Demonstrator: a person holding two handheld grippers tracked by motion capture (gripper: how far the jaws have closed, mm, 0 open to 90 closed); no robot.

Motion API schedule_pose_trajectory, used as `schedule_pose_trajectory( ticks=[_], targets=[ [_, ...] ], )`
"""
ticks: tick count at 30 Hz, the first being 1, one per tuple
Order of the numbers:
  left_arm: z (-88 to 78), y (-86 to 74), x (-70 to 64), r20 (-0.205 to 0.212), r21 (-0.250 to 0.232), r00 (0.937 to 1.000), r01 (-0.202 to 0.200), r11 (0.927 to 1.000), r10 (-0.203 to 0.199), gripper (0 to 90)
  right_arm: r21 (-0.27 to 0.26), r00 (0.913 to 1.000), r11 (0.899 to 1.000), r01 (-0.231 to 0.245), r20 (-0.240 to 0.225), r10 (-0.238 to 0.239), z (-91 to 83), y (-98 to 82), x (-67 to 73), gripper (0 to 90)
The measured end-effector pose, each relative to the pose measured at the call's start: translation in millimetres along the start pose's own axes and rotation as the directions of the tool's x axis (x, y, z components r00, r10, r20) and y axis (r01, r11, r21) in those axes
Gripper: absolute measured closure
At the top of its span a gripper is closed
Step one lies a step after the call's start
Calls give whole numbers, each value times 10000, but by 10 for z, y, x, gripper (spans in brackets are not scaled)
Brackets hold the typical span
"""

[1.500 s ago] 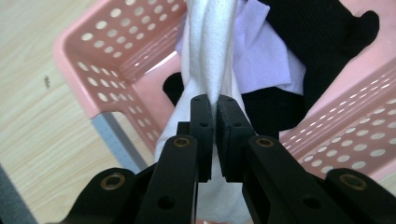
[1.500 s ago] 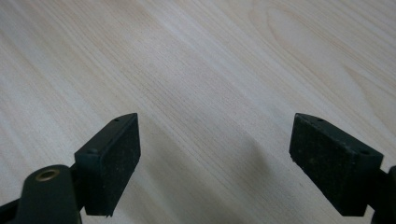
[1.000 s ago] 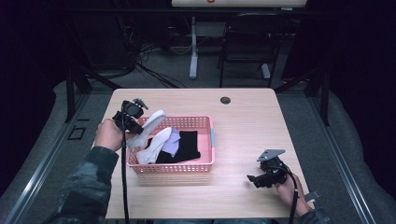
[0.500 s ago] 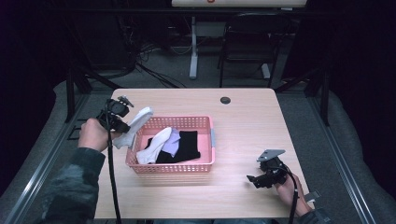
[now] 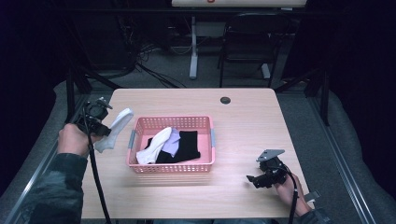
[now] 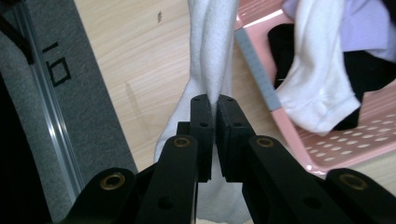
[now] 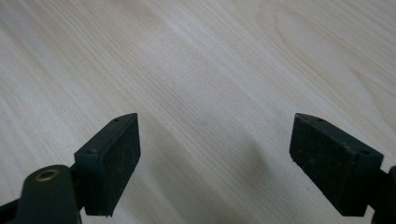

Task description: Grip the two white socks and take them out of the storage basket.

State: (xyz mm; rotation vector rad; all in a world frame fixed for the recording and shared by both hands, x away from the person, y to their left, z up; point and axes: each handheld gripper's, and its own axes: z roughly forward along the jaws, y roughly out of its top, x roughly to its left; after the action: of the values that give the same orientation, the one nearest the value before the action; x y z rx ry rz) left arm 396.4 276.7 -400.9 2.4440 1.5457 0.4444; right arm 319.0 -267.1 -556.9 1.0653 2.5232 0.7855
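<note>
Left gripper (image 5: 103, 127) clamps white sock (image 5: 114, 128) | right gripper (image 5: 252, 178) spread, low

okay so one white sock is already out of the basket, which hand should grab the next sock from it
The right. The right gripper is open and holds nothing, resting on the table beside the pink basket. The left gripper is shut on the white sock it holds outside the basket's left end.

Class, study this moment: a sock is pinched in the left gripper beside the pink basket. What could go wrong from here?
1. The left gripper pinches only a narrow fold of the white sock, so it might slip free.
2. The sock hangs near the table's left edge and could drop to the floor.
3. Its tail hangs close to the pink basket and may snag the rim.
</note>
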Motion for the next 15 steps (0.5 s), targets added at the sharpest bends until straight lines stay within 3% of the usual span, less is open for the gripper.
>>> schedule_pose_trajectory(
  ticks=[7, 15],
  targets=[
    [113, -88, 115, 46, 128, 9986, 524, 9985, -525, 860, 63, 10000, 10000, 55, 41, -55, -7, 0, -6, 157],
    [245, -162, 212, 142, 470, 9964, 824, 9955, -831, 860, 61, 10000, 10000, 62, 34, -63, -8, -1, -6, 156]
  ],
)
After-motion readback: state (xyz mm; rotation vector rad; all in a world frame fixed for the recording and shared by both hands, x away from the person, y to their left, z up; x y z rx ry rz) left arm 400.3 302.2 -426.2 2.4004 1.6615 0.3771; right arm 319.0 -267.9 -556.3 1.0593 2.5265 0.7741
